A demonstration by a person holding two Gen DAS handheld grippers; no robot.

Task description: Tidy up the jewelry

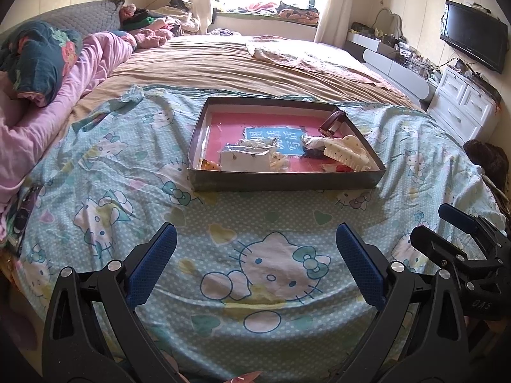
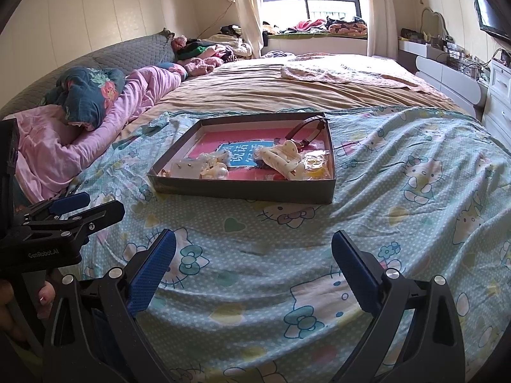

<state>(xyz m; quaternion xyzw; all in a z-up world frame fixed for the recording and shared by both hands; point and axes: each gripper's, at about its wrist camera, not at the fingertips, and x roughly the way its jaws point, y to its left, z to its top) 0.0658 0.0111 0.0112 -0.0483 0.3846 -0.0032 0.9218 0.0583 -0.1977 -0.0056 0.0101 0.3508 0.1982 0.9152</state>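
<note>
A shallow grey box [image 1: 281, 183] [image 2: 242, 193] with a pink floor lies on the cartoon-cat bedsheet. Inside it are a cream hair claw [image 1: 346, 153] [image 2: 284, 159], a brown strap [image 1: 333, 123] [image 2: 305, 131], a white card of earrings [image 1: 244, 158] [image 2: 188, 167] and small bagged pieces. My left gripper [image 1: 255, 249] hovers open over the sheet, short of the box, holding nothing. My right gripper [image 2: 254, 252] is likewise open and empty, also short of the box. Each gripper shows at the edge of the other's view: the right gripper [image 1: 460, 223], the left gripper [image 2: 92, 204].
Pink bedding and a floral pillow [image 1: 41, 60] pile up on the left. A tan blanket [image 1: 239, 67] covers the far bed. White drawers [image 1: 463, 102] and a wall TV [image 1: 476, 38] stand at the right. A hand [image 2: 19, 306] holds the left gripper's handle.
</note>
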